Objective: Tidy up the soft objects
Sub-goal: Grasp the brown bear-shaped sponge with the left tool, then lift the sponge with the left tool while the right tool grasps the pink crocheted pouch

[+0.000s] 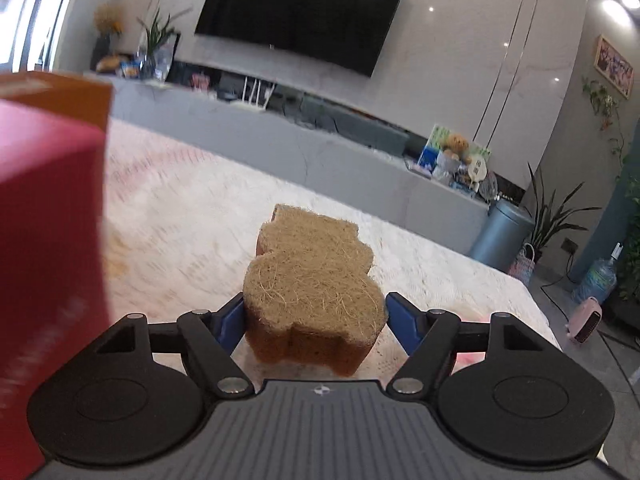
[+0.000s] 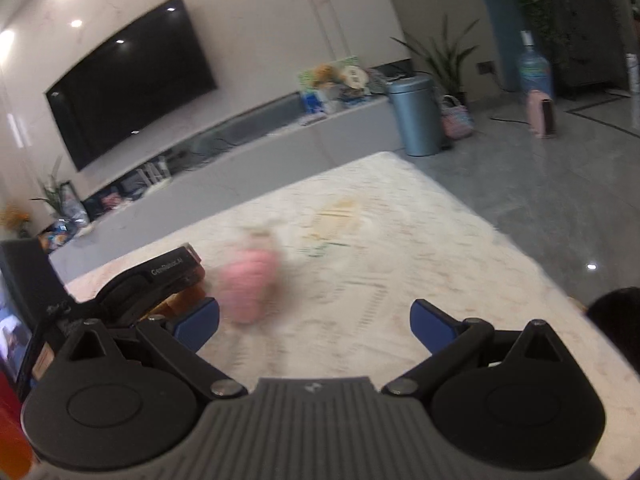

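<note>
Far left: red box (image 1: 48, 216), smooth, hard-edged, close to the lens. Centre: coarse tan fibre sponge (image 1: 310, 276), lobed outline, resting on pale nubbly cloth (image 1: 192, 208) between left gripper (image 1: 315, 322) pads; right pad clear, left contact unclear, likely released. Further right: right gripper (image 2: 315, 326) spread wide, empty. Ahead: blurred pink soft item (image 2: 248, 284), ribbed, uncollected. Judged partway; sorting remains.

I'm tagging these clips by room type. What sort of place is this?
Most likely a home living room: a wall-mounted television above a long low media console, and potted houseplants on the tiled floor.
</note>
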A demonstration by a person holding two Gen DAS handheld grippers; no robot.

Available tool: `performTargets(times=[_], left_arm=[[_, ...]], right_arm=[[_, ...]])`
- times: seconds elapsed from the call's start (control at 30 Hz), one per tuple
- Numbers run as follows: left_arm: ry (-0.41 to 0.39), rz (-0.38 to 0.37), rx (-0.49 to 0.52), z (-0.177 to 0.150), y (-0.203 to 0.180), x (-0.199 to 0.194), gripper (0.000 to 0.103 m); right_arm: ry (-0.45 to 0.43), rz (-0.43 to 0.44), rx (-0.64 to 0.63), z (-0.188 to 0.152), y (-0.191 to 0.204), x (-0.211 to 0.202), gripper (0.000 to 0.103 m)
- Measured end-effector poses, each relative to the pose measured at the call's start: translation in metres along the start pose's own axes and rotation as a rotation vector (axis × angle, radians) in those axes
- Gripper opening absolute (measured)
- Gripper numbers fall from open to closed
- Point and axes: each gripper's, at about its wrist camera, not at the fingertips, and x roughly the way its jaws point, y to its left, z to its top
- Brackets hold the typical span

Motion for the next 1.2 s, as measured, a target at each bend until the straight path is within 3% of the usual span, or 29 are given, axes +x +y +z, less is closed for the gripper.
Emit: performTargets(times=[0.07, 0.17, 0.27, 0.33, 0.4, 0.67, 0.73, 0.8, 0.87, 1.03, 1.13, 1.17, 1.2], left_arm=[[0.004, -0.011, -0.018, 0.004, 0.004, -0.011, 0.084], [0.033, -0.038, -0.02, 0.006, 0.008, -0.02, 0.084], [0.08, -0.054, -0.025, 0.008, 0.009, -0.015, 0.084], [0.098, -0.06, -0.021, 0.01, 0.012, -0.01, 0.084], [0.102, -0.052, -0.011, 0.011, 0.013, -0.006, 0.084], [0.163, -0.081, -0.052, 0.007, 0.025, 0.009, 0.084], [0.163, -0.088, -0.054, 0.008, 0.026, 0.008, 0.084], [0.165, -0.094, -0.055, 0.007, 0.027, 0.009, 0.084], [0.174, -0.095, -0.053, 0.006, 0.029, 0.011, 0.084], [0.163, -0.083, -0.047, 0.007, 0.027, 0.01, 0.084], [0.167, -0.079, -0.048, 0.007, 0.027, 0.009, 0.083], [0.172, -0.073, -0.062, 0.008, 0.027, 0.008, 0.083], [0.167, -0.07, -0.075, 0.009, 0.027, 0.005, 0.083]], right_arm=[[0.007, 0.016, -0.005, -0.002, 0.008, 0.008, 0.099], [0.022, 0.005, -0.026, -0.005, 0.019, 0.024, 0.081], [0.022, 0.014, 0.014, -0.007, 0.024, 0.039, 0.08], [0.023, -0.027, -0.017, -0.008, 0.03, 0.048, 0.083], [0.014, -0.043, -0.094, -0.009, 0.039, 0.053, 0.096], [0.015, -0.141, -0.338, -0.01, 0.066, 0.079, 0.099], [-0.01, -0.126, -0.4, -0.01, 0.073, 0.081, 0.088], [-0.005, -0.131, -0.407, -0.01, 0.076, 0.083, 0.061], [0.01, -0.188, -0.437, -0.012, 0.077, 0.086, 0.05], [0.025, -0.19, -0.379, -0.007, 0.072, 0.087, 0.039], [0.025, -0.188, -0.398, -0.007, 0.073, 0.088, 0.029], [0.024, -0.184, -0.386, -0.007, 0.074, 0.086, 0.017], [0.022, -0.18, -0.366, -0.004, 0.072, 0.084, 0.018]])
